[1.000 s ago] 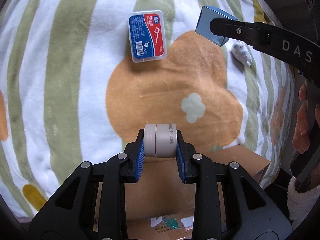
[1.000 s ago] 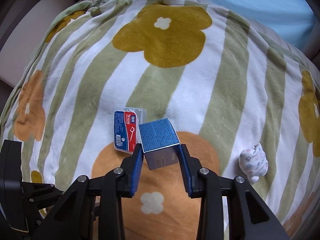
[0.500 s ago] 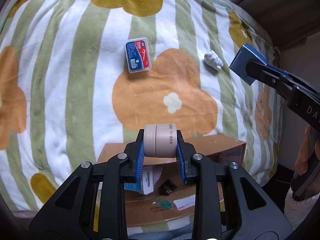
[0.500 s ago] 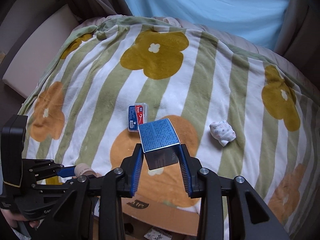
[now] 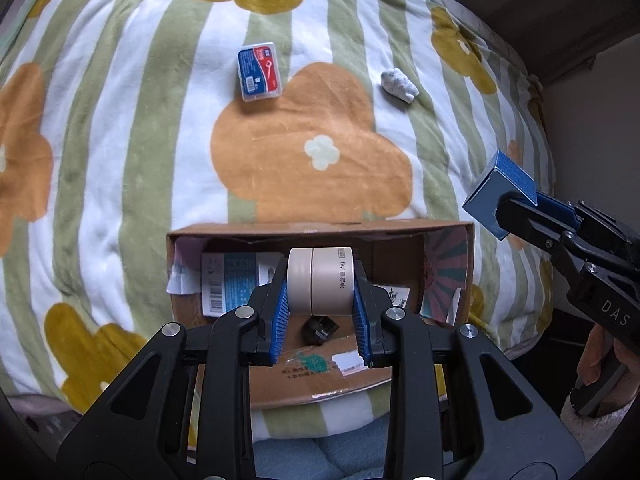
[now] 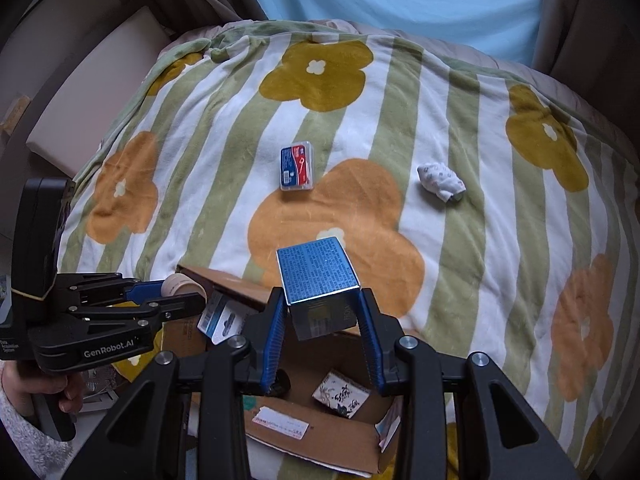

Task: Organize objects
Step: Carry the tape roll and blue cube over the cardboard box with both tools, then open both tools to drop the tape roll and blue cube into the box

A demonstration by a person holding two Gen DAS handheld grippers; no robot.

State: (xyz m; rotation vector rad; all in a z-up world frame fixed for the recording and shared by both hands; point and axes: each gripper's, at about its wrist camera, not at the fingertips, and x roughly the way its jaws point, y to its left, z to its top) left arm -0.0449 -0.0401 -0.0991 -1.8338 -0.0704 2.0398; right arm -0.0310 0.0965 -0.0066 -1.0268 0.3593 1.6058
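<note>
Left gripper (image 5: 320,312): clamped on beige cream jar (image 5: 320,280), above open cardboard box (image 5: 320,227). Right gripper (image 6: 322,336): clamped on blue carton (image 6: 318,276), box beneath; floss-pick case (image 6: 297,170) lay beyond.

Grippers: two, the left gripper (image 5: 320,280) and the right gripper (image 6: 322,312).
Beige jars (image 5: 320,280): one.
Blue boxes (image 6: 318,276): one.
Clear floss-pick cases (image 6: 297,170): one.
Patterned cloth bundles (image 6: 440,179): one.
Cardboard boxes (image 5: 320,229): one.
Striped flower blankets (image 6: 460,120): one.
Packets with barcode in the cardboard box (image 5: 230,276): one.
Small black items in it (image 5: 319,330): one.
Black-and-white patterned cards in it (image 6: 342,394): one.
</note>
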